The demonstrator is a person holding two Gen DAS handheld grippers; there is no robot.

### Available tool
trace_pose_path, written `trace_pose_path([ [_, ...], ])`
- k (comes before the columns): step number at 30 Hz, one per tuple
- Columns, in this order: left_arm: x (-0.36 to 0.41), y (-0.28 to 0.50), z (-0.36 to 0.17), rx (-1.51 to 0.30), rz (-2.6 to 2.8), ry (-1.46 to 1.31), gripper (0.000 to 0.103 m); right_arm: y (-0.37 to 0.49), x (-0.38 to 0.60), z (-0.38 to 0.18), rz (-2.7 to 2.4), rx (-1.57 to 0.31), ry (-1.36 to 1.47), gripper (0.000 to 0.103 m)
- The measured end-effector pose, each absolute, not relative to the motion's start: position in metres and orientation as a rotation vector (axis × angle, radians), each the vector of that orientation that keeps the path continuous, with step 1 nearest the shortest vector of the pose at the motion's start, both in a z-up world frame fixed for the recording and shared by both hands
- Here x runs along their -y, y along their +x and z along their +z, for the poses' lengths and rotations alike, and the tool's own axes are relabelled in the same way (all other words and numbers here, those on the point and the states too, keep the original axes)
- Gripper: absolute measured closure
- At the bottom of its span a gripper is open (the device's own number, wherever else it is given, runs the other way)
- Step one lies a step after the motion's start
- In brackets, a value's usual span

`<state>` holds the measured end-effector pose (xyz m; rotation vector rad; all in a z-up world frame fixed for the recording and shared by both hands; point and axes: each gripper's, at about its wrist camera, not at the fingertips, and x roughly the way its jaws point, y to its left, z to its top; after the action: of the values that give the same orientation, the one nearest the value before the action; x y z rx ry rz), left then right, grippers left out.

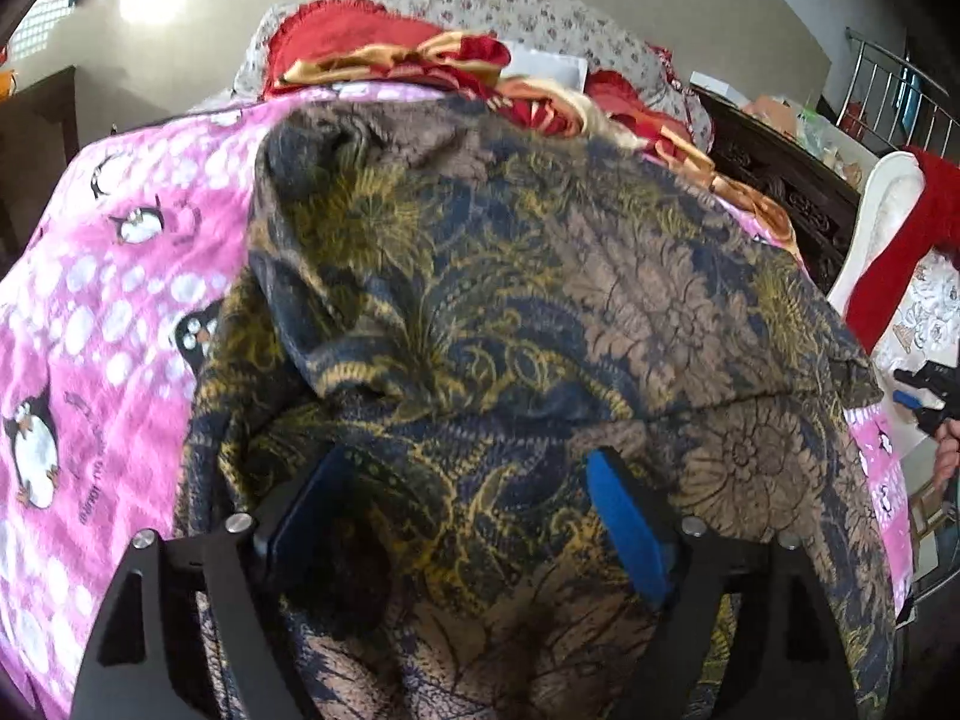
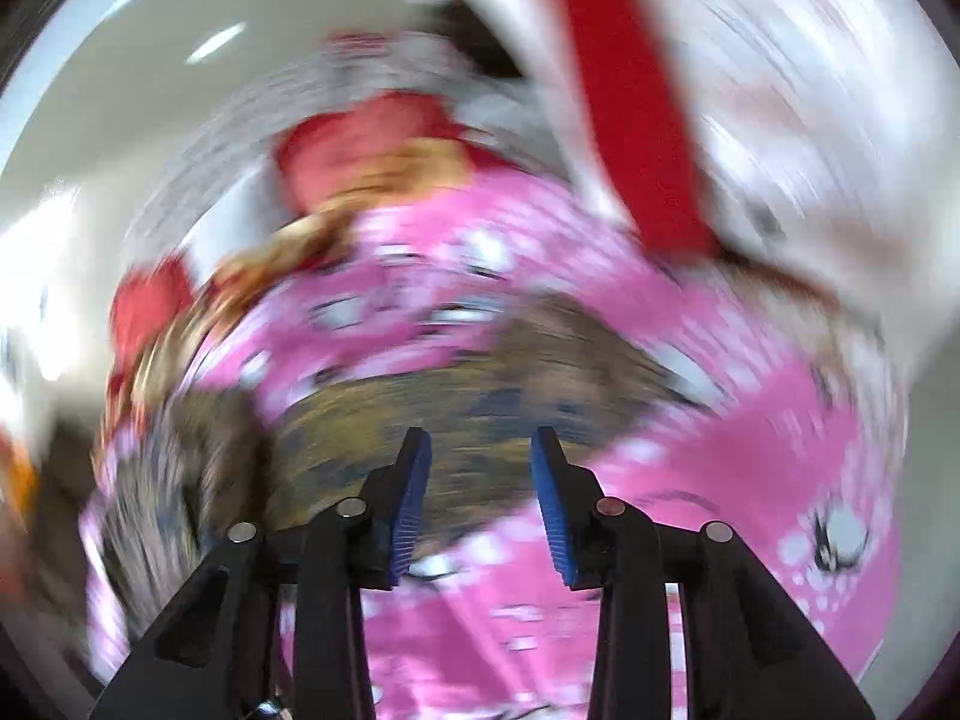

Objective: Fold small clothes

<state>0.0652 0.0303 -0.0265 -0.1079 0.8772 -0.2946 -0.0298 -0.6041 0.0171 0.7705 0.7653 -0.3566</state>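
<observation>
Left wrist view: I am pressing my left gripper [image 1: 474, 516] low into the patterned garment [image 1: 510, 276], its blue pads [image 1: 627, 525] standing wide apart with cloth bunching between and over them; I cannot tell whether any fold is actually caught. The garment, dark blue with gold and brown flowers, is rising from the fingers and running away toward the far end of the bed, its long axis pointing far and a little right, and it is spreading across the pink penguin blanket [image 1: 90, 300], which is showing bare on the left. Beyond it red and gold bedding [image 1: 384, 54] is heaping at the far end. In the right wrist view, badly blurred, my right gripper [image 2: 480, 492] is hovering with jaws parted and empty, the garment [image 2: 480, 408] lying just beyond its tips and to the left. My left gripper is the nearer one, already touching the cloth.
</observation>
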Motion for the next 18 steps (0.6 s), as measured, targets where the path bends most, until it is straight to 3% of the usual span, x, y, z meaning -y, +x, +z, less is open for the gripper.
trace_pose_path([
  [5, -0.028, 0.065, -0.027, -0.879, -0.298, -0.102, 0.014, -0.019, 0.637, -0.029, -0.367, -0.767, 0.92, 0.059],
  [8, -0.028, 0.065, -0.026, -0.88, -0.295, -0.095, 0.014, -0.016, 0.645, -0.045, -0.396, -0.675, 1.029, 0.06],
  [9, -0.028, 0.066, -0.026, -0.88, -0.297, -0.097, 0.014, -0.019, 0.647, -0.047, -0.403, -0.66, 1.045, 0.063],
  [10, -0.027, 0.067, -0.027, -0.88, -0.299, -0.101, 0.014, -0.02, 0.648, -0.043, -0.4, -0.632, 1.047, 0.079],
  [11, -0.027, 0.067, -0.027, -0.879, -0.302, -0.106, 0.014, -0.021, 0.649, -0.038, -0.369, -0.608, 1.047, 0.09],
  [14, -0.03, 0.066, -0.027, -0.877, -0.306, -0.117, 0.014, -0.02, 0.641, 0.004, -0.36, -0.553, 0.915, 0.09],
  [18, -0.032, 0.065, -0.027, -0.876, -0.309, -0.126, 0.014, -0.032, 0.607, 0.106, -0.324, -0.393, 0.671, 0.09],
])
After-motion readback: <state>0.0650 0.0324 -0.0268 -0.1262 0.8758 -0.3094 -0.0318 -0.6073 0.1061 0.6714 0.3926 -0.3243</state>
